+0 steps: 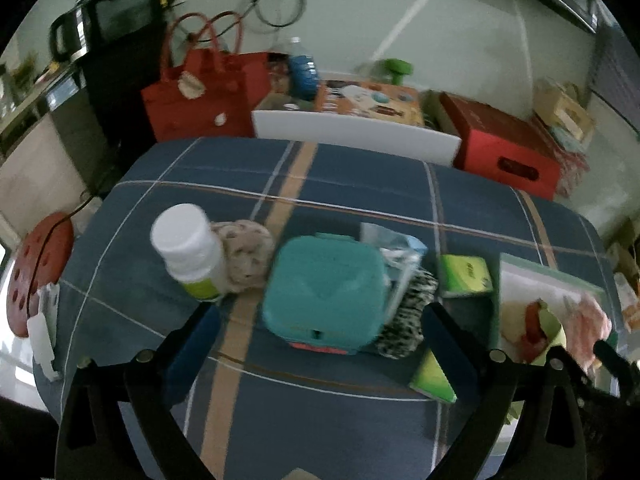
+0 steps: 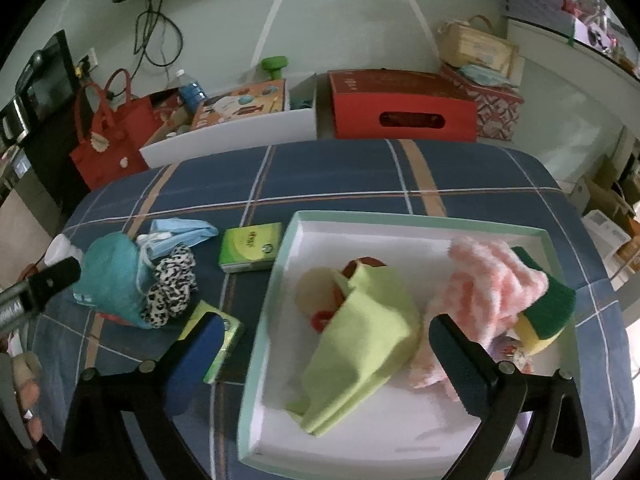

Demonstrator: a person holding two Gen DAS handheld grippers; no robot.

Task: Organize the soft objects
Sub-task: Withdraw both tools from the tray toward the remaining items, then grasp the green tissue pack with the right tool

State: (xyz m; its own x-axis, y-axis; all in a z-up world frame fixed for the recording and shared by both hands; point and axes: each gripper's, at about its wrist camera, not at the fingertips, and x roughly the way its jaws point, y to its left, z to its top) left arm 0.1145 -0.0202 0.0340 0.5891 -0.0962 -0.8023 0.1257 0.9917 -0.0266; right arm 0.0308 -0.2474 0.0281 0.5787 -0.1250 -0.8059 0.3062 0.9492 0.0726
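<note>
Sorting soft items into shallow white tray with pale green rim, set on blue plaid cloth. Already in tray: lime-green folded cloth, fluffy pink-and-white knit piece, green-and-yellow scouring sponge, cream and red item partly hidden under the cloth.

Right gripper hovering over tray, jaws spread wide, nothing between pads. Left gripper likewise wide open, empty, aimed down at cluster left of tray: teal square hard case, black-and-white leopard-print scrunchie touching its right side, crumpled light-blue face mask behind, beige speckled fabric ball beside white plastic bottle.

Judged step: between placements, selecting next soft piece. Next move likely calls for closing on scrunchie alone, clear of case and green tissue packs.
</note>
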